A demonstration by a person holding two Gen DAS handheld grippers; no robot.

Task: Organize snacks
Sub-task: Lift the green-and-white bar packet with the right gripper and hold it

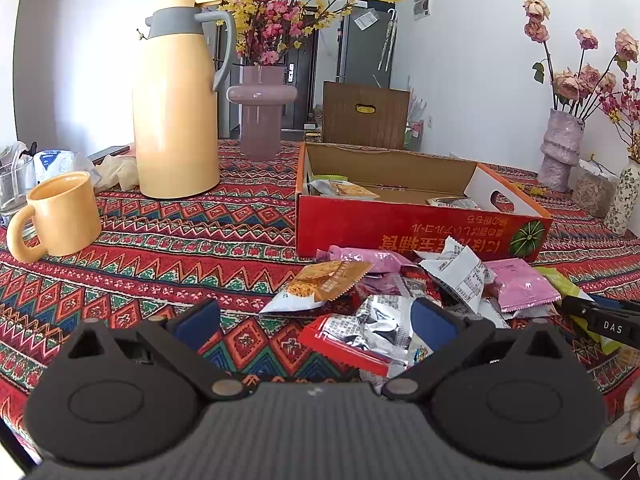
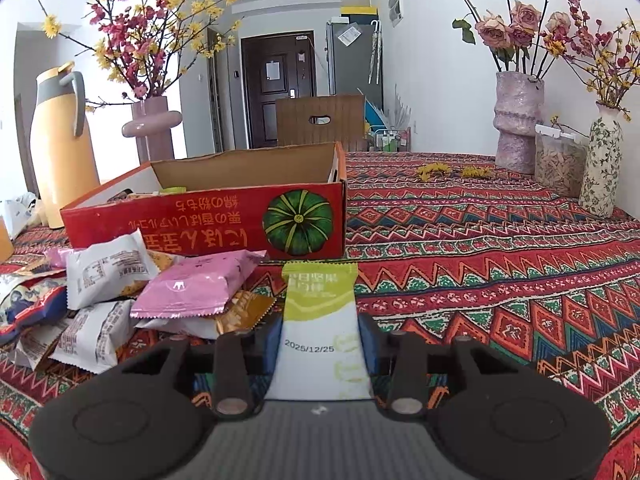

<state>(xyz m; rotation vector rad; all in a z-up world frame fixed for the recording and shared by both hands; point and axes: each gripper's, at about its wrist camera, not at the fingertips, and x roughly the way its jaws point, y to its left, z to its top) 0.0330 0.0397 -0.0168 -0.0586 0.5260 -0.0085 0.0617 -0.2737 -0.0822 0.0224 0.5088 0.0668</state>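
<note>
Near the front edge of the table, the right gripper (image 2: 320,332) is clamped on the green-and-white snack packet (image 2: 320,320) short of the red box (image 2: 224,216) – a slick wrapper may slip out in transit – while the left gripper (image 1: 316,320) hangs apart, empty.

Box contents (image 2: 132,196) mostly hidden behind red box (image 2: 208,220) front wall
</note>
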